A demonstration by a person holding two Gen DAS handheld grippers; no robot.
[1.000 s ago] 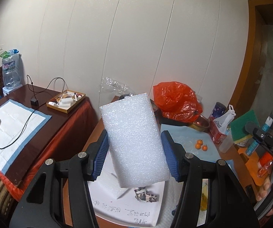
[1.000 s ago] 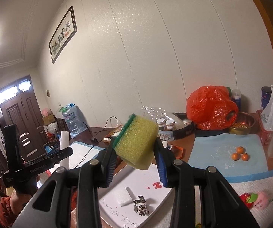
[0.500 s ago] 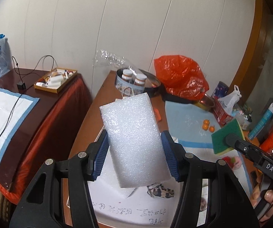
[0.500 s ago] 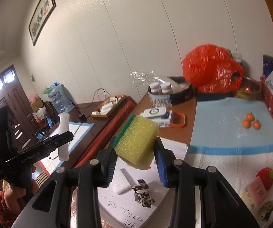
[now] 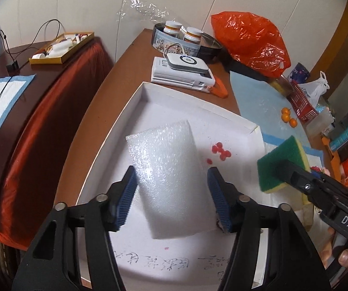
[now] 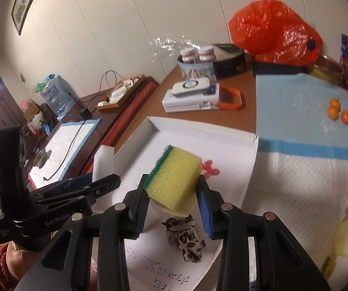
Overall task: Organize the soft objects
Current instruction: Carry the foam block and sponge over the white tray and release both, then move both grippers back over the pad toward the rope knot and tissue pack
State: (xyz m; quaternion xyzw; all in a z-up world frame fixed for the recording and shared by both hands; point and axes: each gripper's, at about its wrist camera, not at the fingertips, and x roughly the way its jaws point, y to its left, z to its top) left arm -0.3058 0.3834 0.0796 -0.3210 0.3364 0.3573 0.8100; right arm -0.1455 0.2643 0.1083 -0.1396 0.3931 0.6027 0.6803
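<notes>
- Foam block (image 5: 168,177), white and pebbled, sits between the blue pads of the left gripper (image 5: 171,197), above the floor of the white box lid (image 5: 147,92) on the desk (image 5: 115,77).
- Left fingers (image 5: 126,198) have just been opening; the right pad shows a clear gap from the foam, the left pad is at its edge, so the foam lies between spread fingers rather than being pinched.
- Sponge (image 6: 174,177), yellow with a green scouring face, is pinched between the fingers of the right gripper (image 6: 174,200) and held tilted above the same box lid.
- In the left wrist view the sponge appears at the right edge, green face toward the camera, over the lid's right rim.
- A leopard-print scrap (image 6: 186,240) lies crumpled on the lid floor, just below the sponge.
- Red spots (image 5: 220,151) mark the lid floor beyond the foam, and black handwriting (image 5: 154,263) runs along its near part.
- Behind the lid a white device (image 5: 186,61) rests on a stack of white boxes (image 5: 181,77); further back stand a round tin (image 5: 188,43) with two jars, and an orange plastic bag (image 5: 249,41).
- Three small oranges (image 6: 337,111) lie on a blue-edged pad (image 6: 295,101) to the right.
- A person's hand (image 5: 343,257) grips the right tool's handle.
</notes>
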